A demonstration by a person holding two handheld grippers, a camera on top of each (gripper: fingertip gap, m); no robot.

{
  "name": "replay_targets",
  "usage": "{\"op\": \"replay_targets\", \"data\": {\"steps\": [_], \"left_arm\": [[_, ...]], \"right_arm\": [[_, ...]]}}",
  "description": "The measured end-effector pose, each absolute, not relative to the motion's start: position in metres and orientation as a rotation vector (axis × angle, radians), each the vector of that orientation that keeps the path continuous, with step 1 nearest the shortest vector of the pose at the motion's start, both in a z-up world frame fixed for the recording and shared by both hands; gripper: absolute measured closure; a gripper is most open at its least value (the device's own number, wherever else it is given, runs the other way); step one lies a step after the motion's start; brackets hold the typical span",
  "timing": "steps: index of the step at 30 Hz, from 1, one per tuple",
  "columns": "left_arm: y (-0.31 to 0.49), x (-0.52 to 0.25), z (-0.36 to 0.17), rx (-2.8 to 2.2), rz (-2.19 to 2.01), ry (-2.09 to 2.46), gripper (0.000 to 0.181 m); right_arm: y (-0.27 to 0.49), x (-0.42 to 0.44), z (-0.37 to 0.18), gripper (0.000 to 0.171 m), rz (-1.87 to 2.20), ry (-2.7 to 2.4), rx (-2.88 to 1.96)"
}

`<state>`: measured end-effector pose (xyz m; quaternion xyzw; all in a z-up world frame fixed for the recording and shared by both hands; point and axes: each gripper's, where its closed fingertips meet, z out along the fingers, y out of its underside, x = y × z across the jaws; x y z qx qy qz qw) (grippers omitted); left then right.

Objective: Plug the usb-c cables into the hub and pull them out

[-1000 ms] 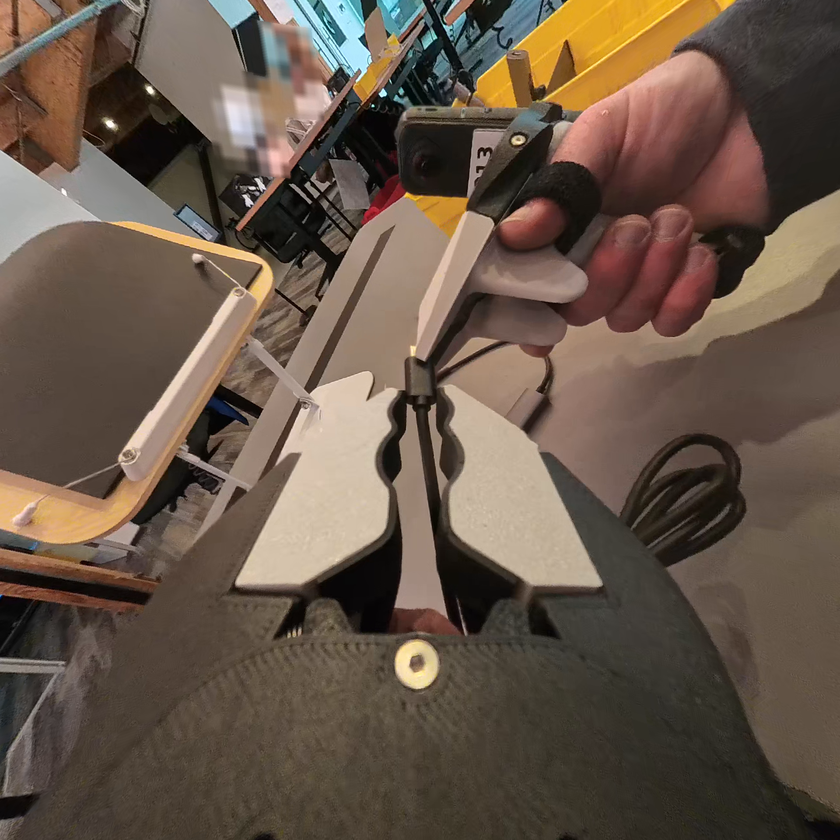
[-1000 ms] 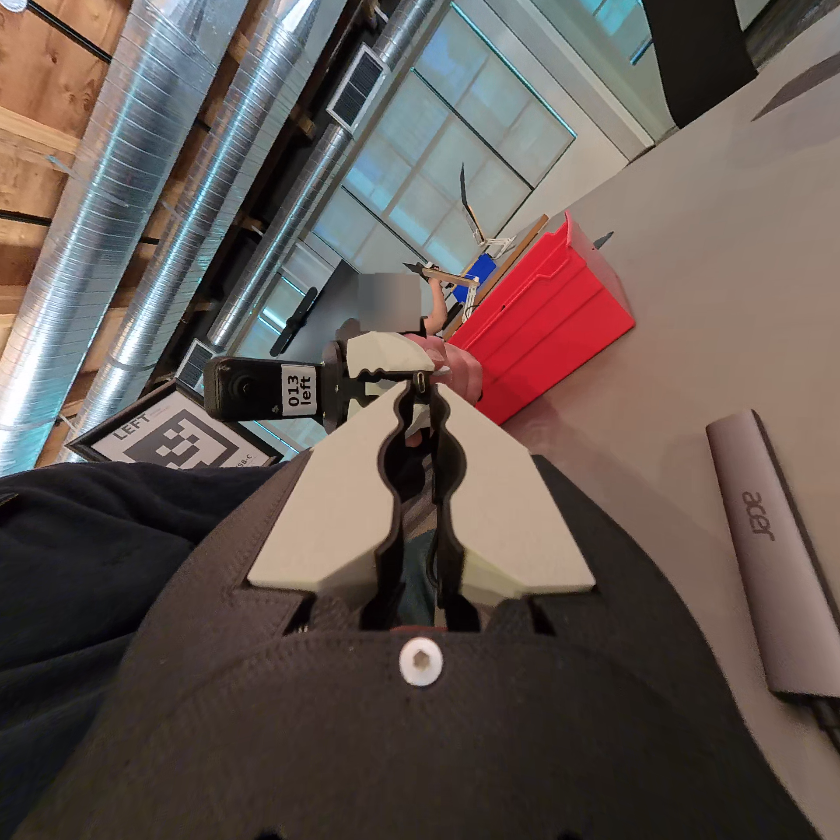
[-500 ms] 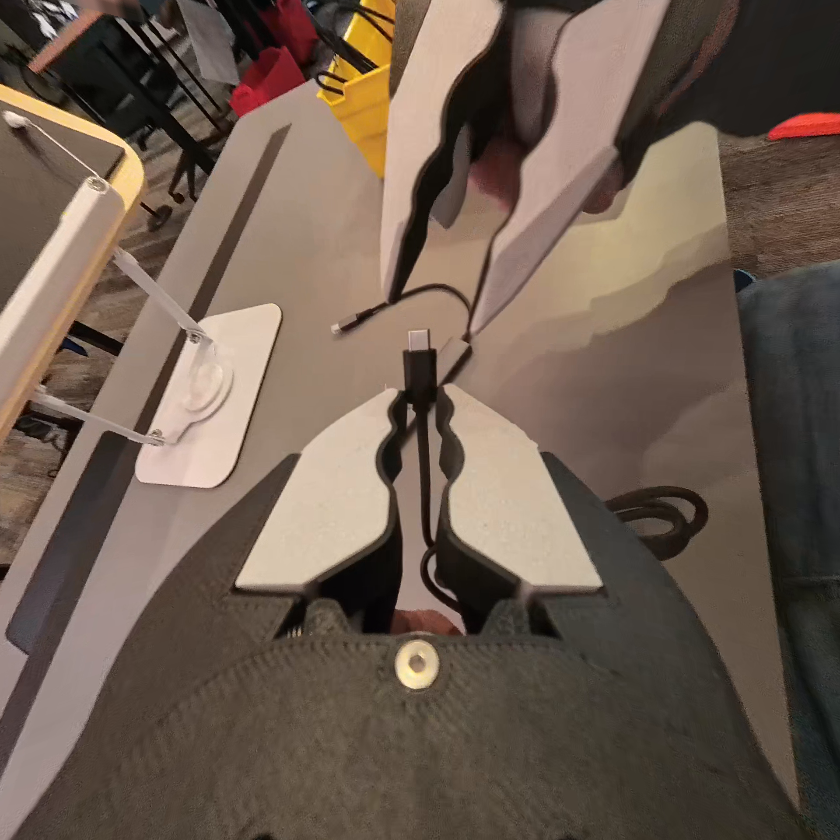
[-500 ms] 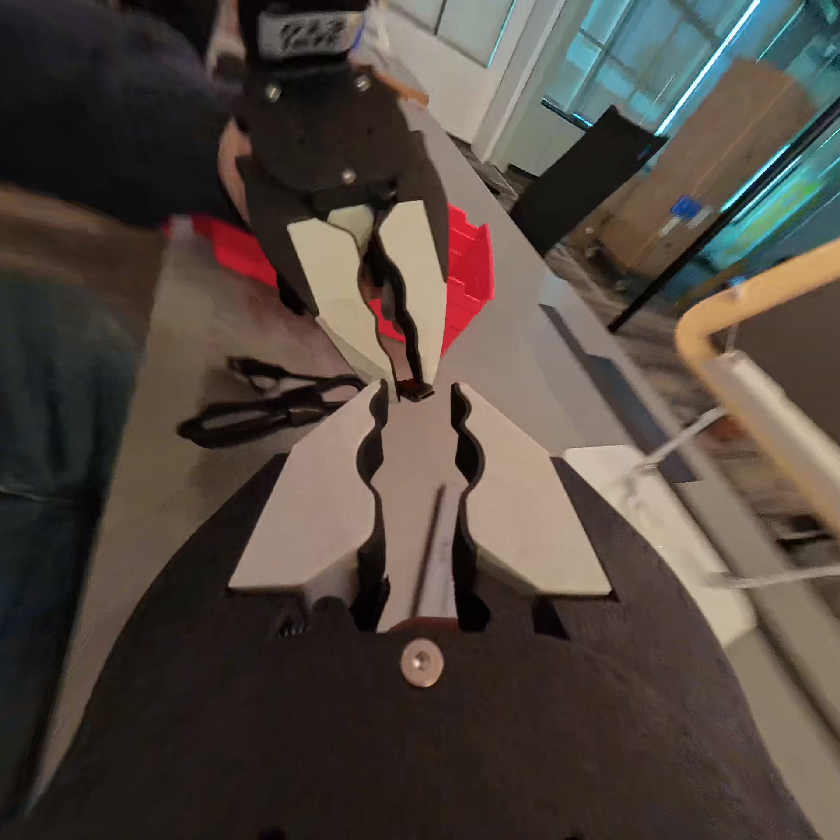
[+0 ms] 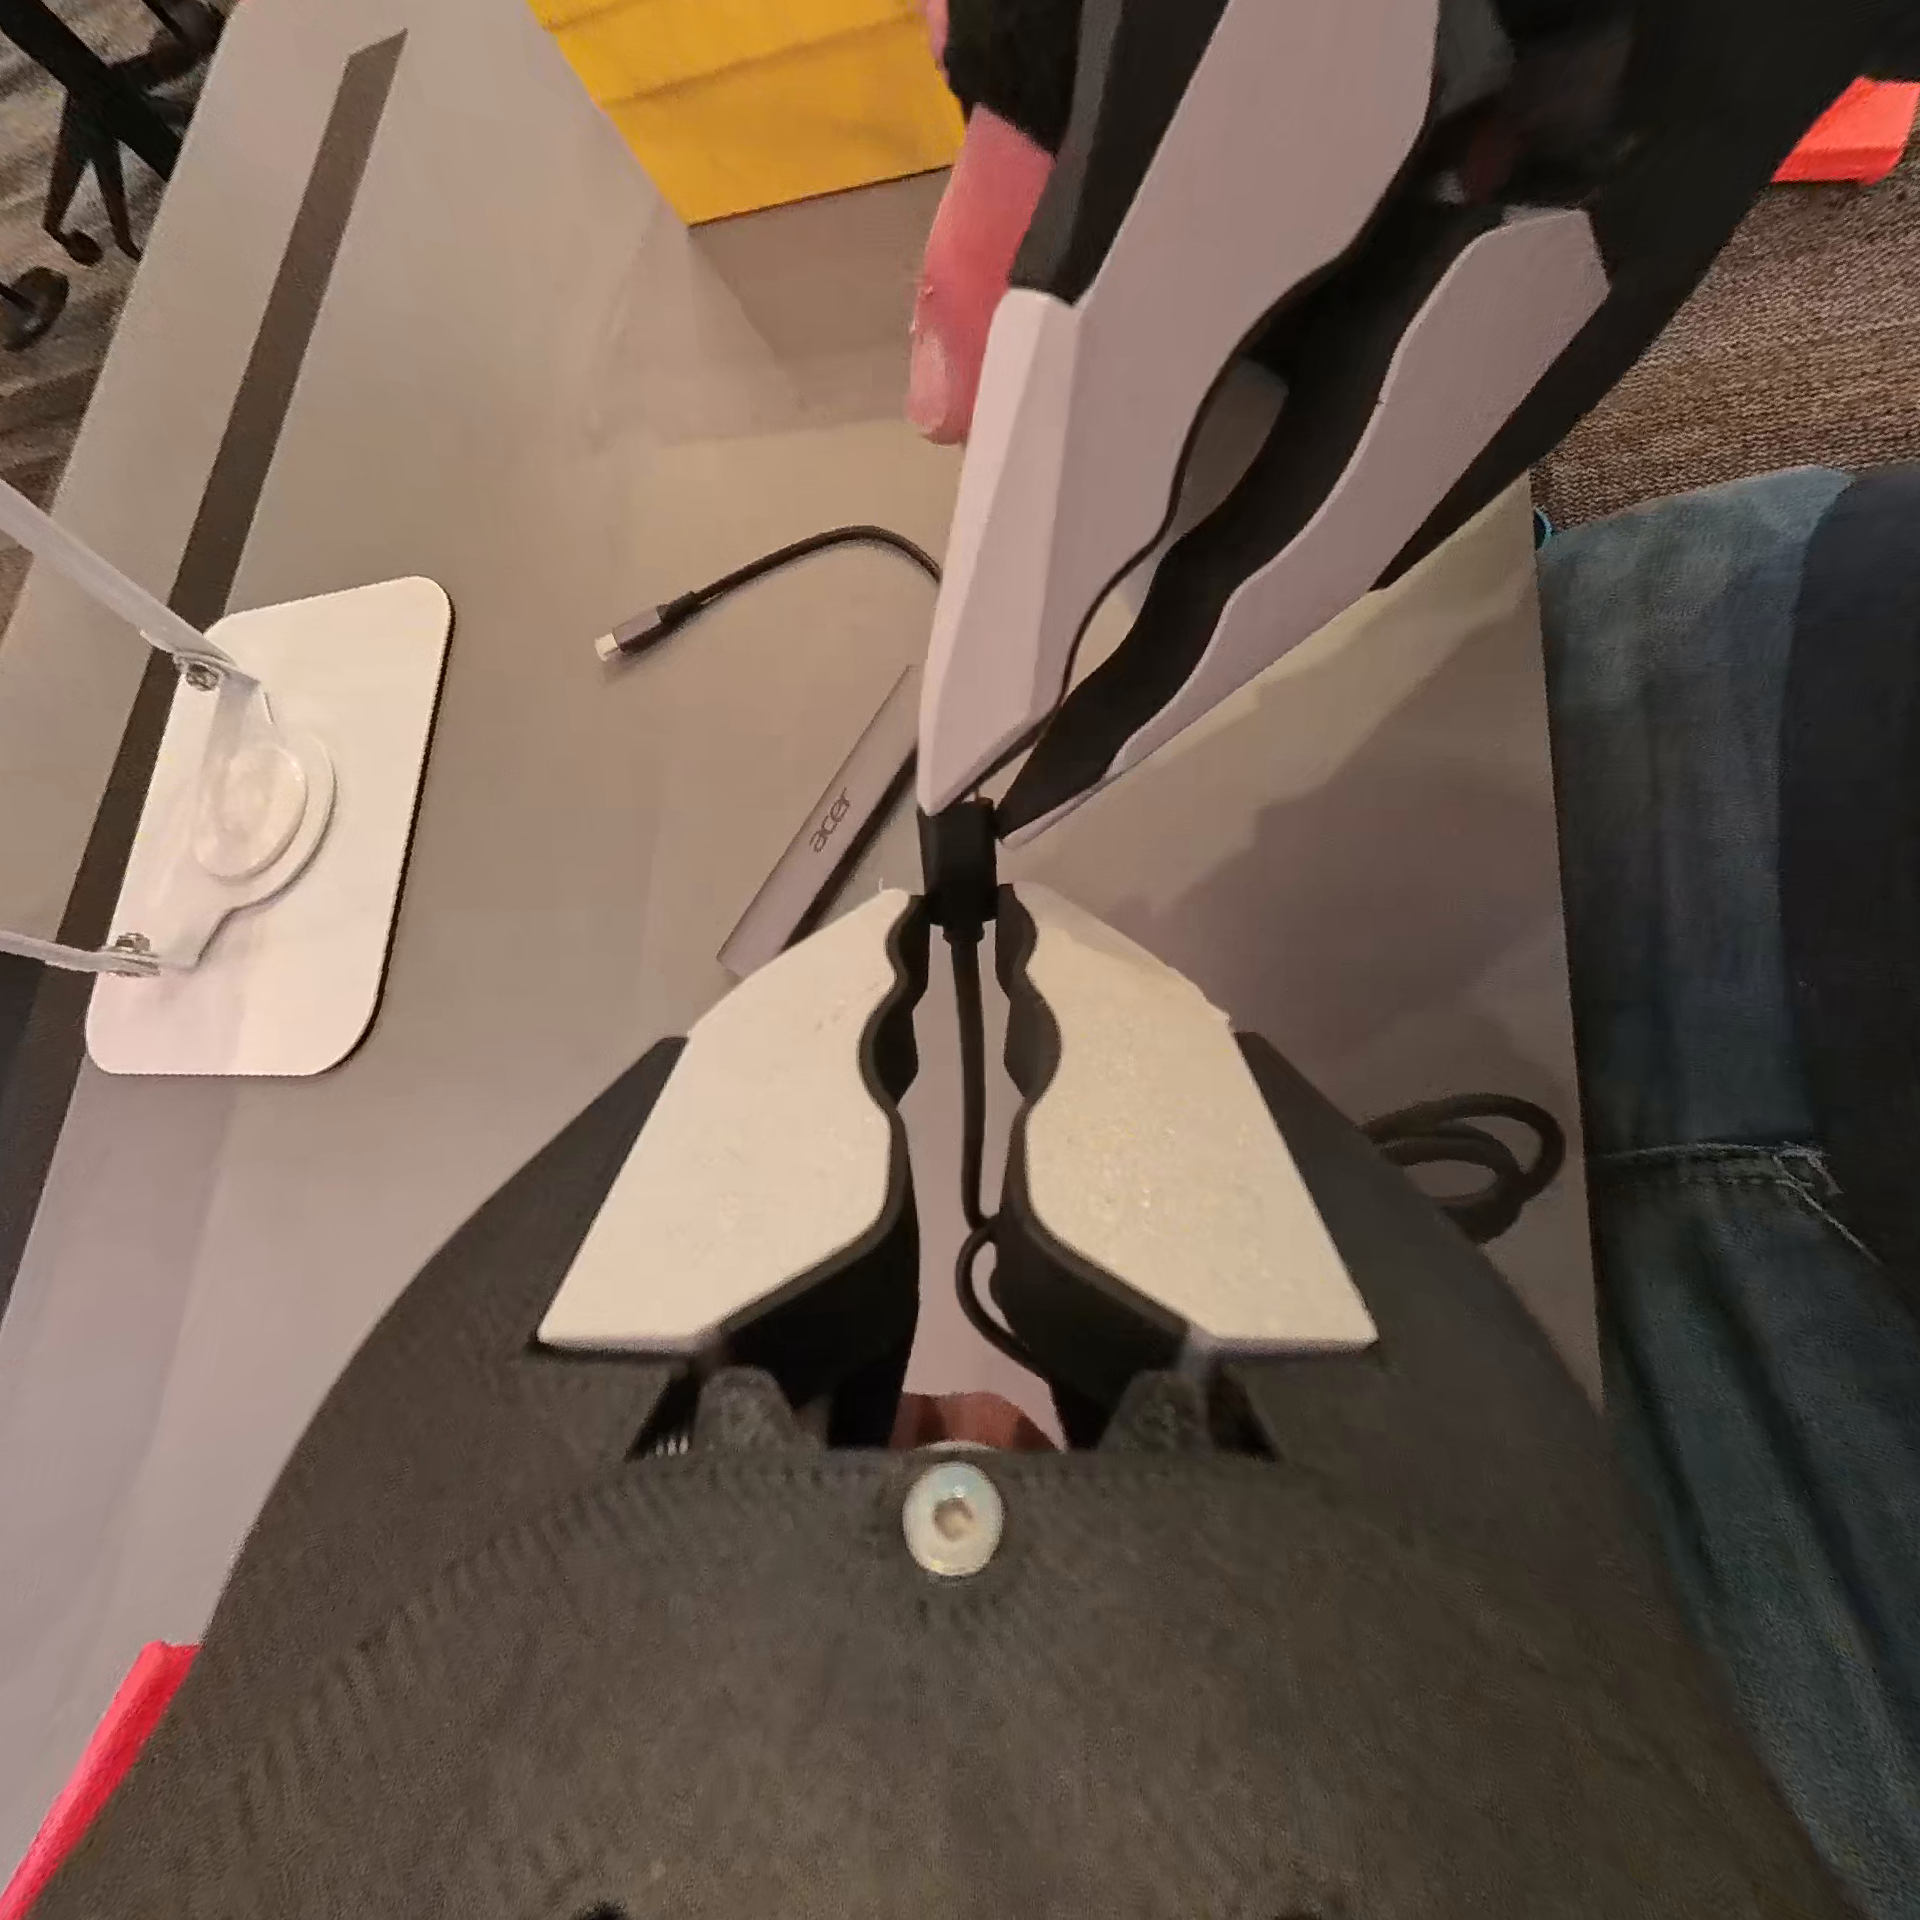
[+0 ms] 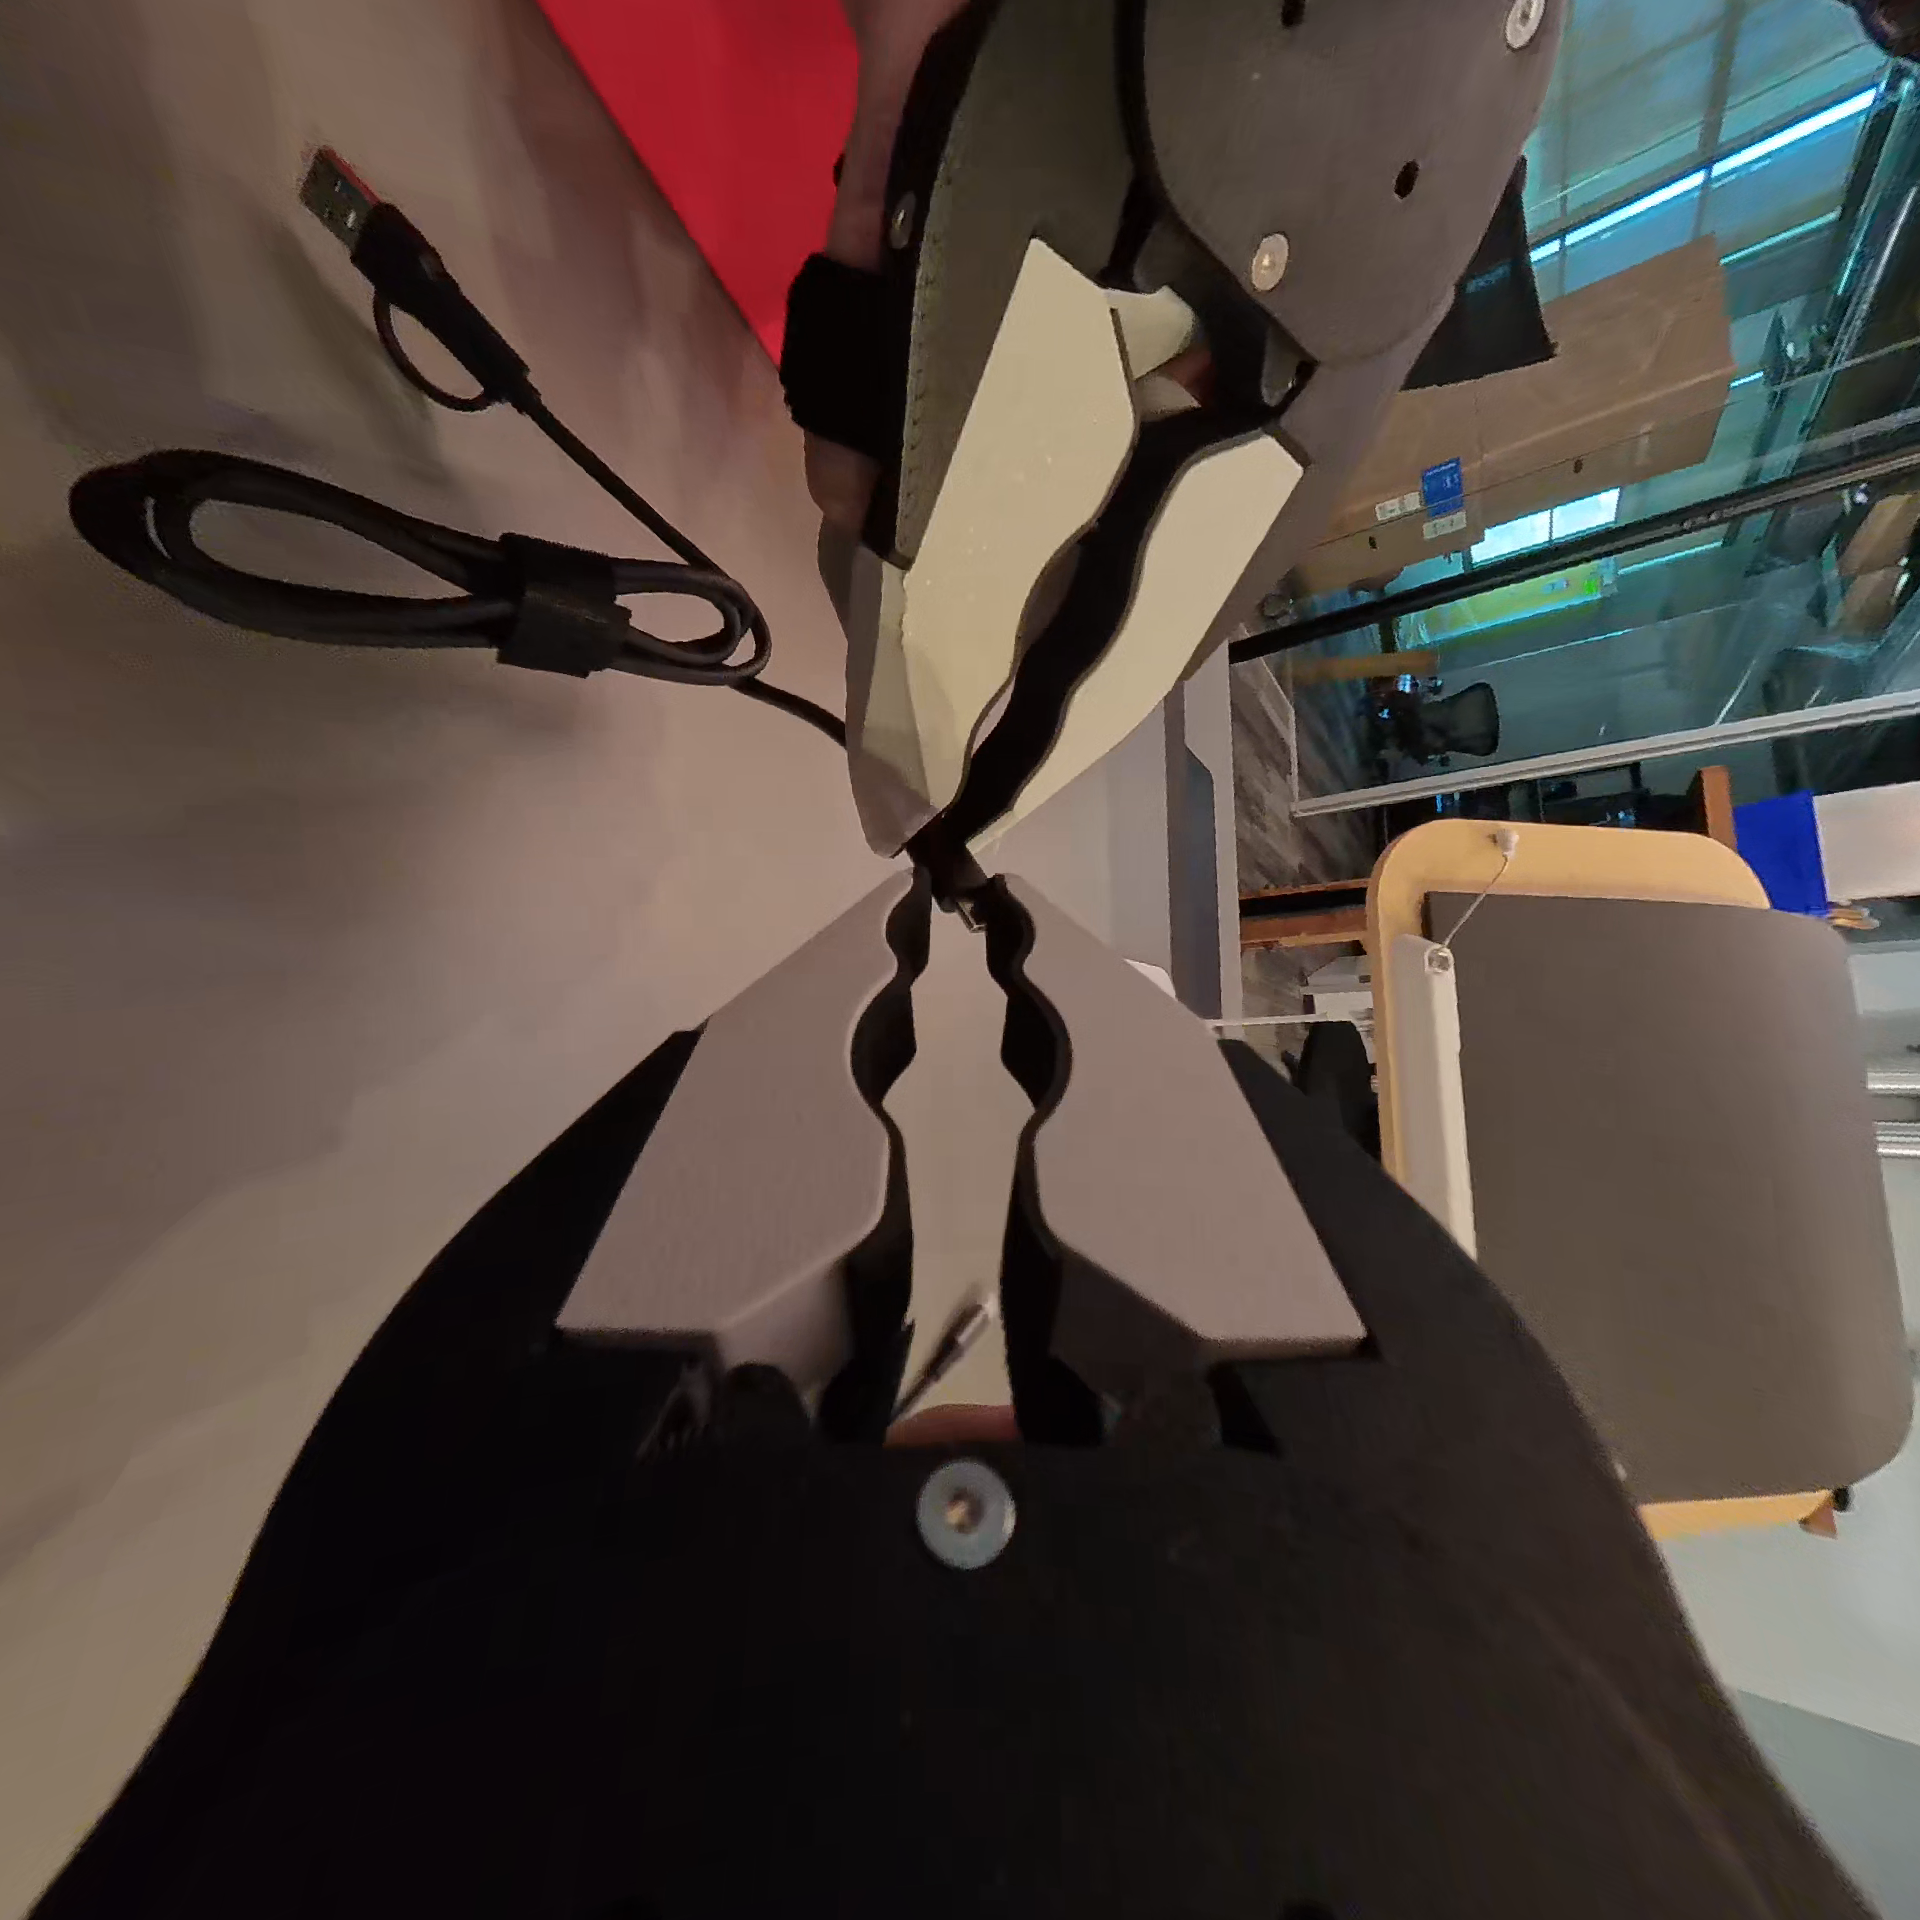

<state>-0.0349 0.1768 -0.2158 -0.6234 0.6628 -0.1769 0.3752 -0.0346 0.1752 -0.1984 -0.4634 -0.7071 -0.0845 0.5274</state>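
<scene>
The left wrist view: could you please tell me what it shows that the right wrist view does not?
Only the left wrist view shows the slim grey metal hub, its short lead's silver plug, the yellow bin and the flat white stand base. Only the right wrist view shows the black cable's USB-A end and the wood-rimmed dark panel. Both show the left claw shut on the black USB-C plug, with the right claw closing in tip to tip around it.
</scene>
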Motion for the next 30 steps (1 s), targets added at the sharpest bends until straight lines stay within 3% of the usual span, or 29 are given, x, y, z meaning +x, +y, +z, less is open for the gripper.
{"op": "replay_targets", "data": {"steps": [14, 20, 24, 30], "left_arm": [[0.173, -0.033, -0.201, -1.557, -0.634, 1.596, 0.169], [0.169, -0.031, -0.212, -1.574, -0.619, 1.647, 0.169], [0.166, -0.031, -0.215, -1.612, -0.632, 1.667, 0.169], [0.161, -0.032, -0.226, -1.685, -0.654, 1.717, 0.169]], "right_arm": [[0.172, -0.035, -0.173, 0.171, 0.386, -1.34, -1.229], [0.175, -0.026, -0.179, 0.171, 0.239, -1.427, -1.204], [0.17, -0.024, -0.186, 0.155, -0.01, -1.593, -1.124], [0.161, -0.036, -0.197, 0.151, -0.183, -1.737, -1.036]]}}
